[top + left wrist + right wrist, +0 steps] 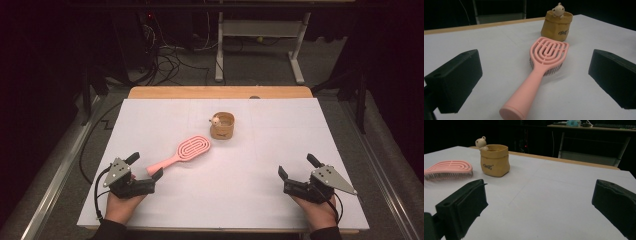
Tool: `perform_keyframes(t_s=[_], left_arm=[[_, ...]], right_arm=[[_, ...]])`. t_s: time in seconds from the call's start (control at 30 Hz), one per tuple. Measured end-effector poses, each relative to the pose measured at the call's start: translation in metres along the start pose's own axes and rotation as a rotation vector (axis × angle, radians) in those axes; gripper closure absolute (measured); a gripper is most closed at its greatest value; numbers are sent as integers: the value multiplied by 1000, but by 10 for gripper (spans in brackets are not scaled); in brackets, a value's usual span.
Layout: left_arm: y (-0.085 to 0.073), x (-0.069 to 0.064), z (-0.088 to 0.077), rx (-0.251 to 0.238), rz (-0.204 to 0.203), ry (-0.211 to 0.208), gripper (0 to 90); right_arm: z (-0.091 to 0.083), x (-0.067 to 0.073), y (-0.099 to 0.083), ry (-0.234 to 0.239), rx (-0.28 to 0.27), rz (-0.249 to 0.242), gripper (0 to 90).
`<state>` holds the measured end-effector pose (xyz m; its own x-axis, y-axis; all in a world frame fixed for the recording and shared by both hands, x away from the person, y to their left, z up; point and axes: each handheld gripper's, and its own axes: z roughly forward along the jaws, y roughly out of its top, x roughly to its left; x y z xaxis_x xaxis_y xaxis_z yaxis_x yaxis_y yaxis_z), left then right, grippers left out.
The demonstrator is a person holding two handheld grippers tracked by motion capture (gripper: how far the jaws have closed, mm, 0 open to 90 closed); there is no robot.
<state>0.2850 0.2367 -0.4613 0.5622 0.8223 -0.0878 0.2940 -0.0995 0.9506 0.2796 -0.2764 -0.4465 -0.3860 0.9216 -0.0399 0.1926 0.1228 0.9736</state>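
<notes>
Left gripper (146,166): jaws spread wide and holding nothing; the handle end of the pink hairbrush (184,151) lies between them on the tabletop (240,170), with clear gaps to both jaws in the left gripper view.
Right gripper (297,166): jaws just as wide, nothing between them; held near the front right corner of the tabletop, well apart from the brush.
Hairbrush: lies flat, bristles down, left of the tabletop's middle, handle towards the front left corner, head towards the far edge.
Hairbrush look: smooth pink plastic, oval head cut into looping slots, dark bristles beneath, round handle with a blunt rounded end.
Small pot (222,125): tan, shaped like a crumpled paper bag, dark lettering on its side, a little pale bear figure (215,120) at its rim; stands just beyond the brush head, not touching.
Tabletop: white matte covering, wooden strip along the far edge.
</notes>
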Motion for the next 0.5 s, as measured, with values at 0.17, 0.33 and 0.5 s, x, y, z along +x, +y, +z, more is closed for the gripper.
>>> perform_keyframes(t_s=[0.17, 0.33, 0.5], left_arm=[[-2, -4, 1, 37, 70, -22, 0], [-4, 4, 4, 18, -7, -29, 0], [-4, 4, 6, 27, -20, -39, 0]], right_arm=[[2, -3, -4, -3, 20, 5, 3], [3, -1, -1, -17, 13, -13, 3], [0, -1, -1, -10, 3, -9, 3]])
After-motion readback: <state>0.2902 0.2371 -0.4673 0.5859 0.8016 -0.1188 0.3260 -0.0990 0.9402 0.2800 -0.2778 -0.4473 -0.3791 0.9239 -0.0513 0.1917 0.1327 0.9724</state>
